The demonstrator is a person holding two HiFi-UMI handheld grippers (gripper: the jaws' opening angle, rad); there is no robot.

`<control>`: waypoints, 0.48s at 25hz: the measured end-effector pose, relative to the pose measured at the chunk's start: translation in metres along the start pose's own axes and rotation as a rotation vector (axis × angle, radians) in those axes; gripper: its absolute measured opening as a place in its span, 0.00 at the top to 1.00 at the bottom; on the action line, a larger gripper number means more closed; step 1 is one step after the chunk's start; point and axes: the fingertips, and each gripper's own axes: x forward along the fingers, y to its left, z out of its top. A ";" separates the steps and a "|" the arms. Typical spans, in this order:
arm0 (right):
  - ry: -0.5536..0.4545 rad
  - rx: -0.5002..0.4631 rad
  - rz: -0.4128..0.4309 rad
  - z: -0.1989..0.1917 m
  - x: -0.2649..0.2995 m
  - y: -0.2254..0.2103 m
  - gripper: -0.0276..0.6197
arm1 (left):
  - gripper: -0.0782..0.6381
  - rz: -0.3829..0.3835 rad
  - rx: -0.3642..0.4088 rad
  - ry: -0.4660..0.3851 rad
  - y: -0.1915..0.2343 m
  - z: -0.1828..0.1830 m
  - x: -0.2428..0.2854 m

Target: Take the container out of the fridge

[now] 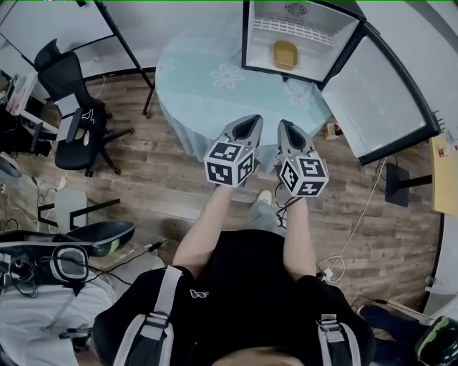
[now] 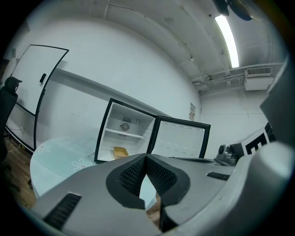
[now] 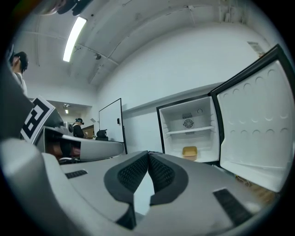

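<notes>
A small yellow container (image 1: 285,54) sits on the bottom shelf of an open mini fridge (image 1: 300,14) that stands on a round table. The same container (image 2: 120,151) shows in the left gripper view and, as container (image 3: 189,152), in the right gripper view. My left gripper (image 1: 252,120) and right gripper (image 1: 284,124) hover side by side over the table's near edge, well short of the fridge. Both are shut with nothing between the jaws.
The fridge door (image 1: 379,96) stands swung open to the right. The round table (image 1: 207,78) has a pale floral cloth. A black office chair (image 1: 75,114) and a whiteboard stand (image 1: 129,50) stand to the left; cables (image 1: 351,236) lie on the wooden floor.
</notes>
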 end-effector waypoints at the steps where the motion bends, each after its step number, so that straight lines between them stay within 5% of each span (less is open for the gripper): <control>1: 0.000 0.003 0.005 0.002 0.008 -0.007 0.95 | 0.89 0.005 0.001 0.006 0.005 0.003 0.010; 12: 0.067 0.045 -0.014 0.001 0.081 -0.135 0.95 | 0.89 -0.007 0.031 0.082 0.007 0.000 0.149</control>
